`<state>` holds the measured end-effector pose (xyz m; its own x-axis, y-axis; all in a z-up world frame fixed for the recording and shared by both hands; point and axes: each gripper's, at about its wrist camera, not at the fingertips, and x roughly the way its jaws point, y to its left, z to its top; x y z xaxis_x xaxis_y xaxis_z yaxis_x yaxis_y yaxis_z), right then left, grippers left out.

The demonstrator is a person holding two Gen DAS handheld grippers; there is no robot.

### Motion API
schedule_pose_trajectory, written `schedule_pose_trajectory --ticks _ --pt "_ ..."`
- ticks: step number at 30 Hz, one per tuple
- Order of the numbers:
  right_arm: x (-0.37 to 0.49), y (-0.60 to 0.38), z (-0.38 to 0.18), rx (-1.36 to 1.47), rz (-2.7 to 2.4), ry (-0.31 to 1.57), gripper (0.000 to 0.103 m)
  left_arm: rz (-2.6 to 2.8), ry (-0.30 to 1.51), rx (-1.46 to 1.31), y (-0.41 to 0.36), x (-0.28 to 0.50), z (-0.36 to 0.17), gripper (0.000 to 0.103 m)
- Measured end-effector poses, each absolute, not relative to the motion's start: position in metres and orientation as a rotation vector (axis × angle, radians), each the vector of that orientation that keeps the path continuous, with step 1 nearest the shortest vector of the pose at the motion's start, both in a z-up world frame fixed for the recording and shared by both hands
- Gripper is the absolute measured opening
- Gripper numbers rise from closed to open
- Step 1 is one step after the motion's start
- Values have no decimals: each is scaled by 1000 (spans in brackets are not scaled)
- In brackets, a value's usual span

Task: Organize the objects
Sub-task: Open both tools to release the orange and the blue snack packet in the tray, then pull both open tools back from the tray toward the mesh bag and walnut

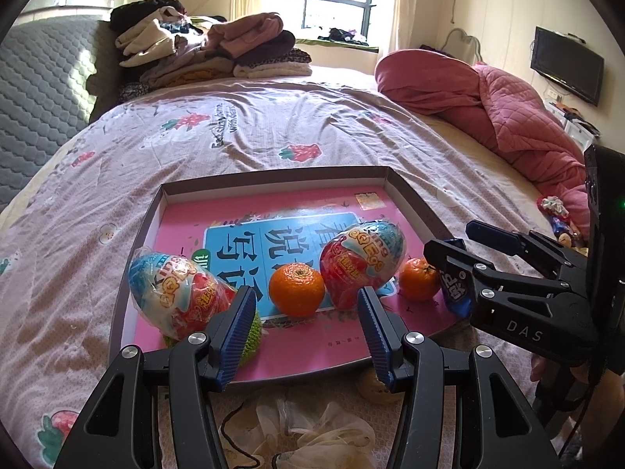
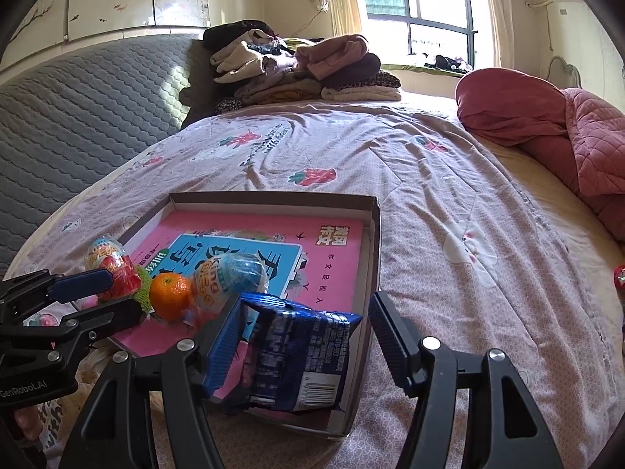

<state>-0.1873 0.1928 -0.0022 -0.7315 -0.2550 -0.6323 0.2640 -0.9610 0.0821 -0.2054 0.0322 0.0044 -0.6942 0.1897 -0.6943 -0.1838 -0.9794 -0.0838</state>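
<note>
Two oranges [image 1: 297, 289] and two wrapped eggs [image 1: 361, 262] sit in the tray [image 1: 273, 178] on the bed; left tongs [image 1: 306, 312] wide, empty, just near of them. Right wrist view: right tongs [image 2: 302, 336] wide; blue snack packet [image 2: 300, 355] between them at the tray's near right corner, apparently being placed; next, withdraw clear.

Two black plastic grippers here, the left gripper [image 1: 306, 305] and the right gripper [image 2: 304, 322], each with ribbed blue pads [image 1: 238, 328] and silver screws [image 1: 196, 338]. White lettering marks their sides (one reads "DAS", the other "GenRobot.AI").
</note>
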Motion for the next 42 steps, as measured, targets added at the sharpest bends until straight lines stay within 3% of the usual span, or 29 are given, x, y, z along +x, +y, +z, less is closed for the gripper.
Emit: schedule_pose_trajectory --ticks 36,42 --pt "-166 198 49 805 -2690 -47 64 2788 -8 -1015 22 -180 47 56" --pt "-157 197 60 770 -2693 -55 64 2811 -26 -1000 17 -173 55 60"
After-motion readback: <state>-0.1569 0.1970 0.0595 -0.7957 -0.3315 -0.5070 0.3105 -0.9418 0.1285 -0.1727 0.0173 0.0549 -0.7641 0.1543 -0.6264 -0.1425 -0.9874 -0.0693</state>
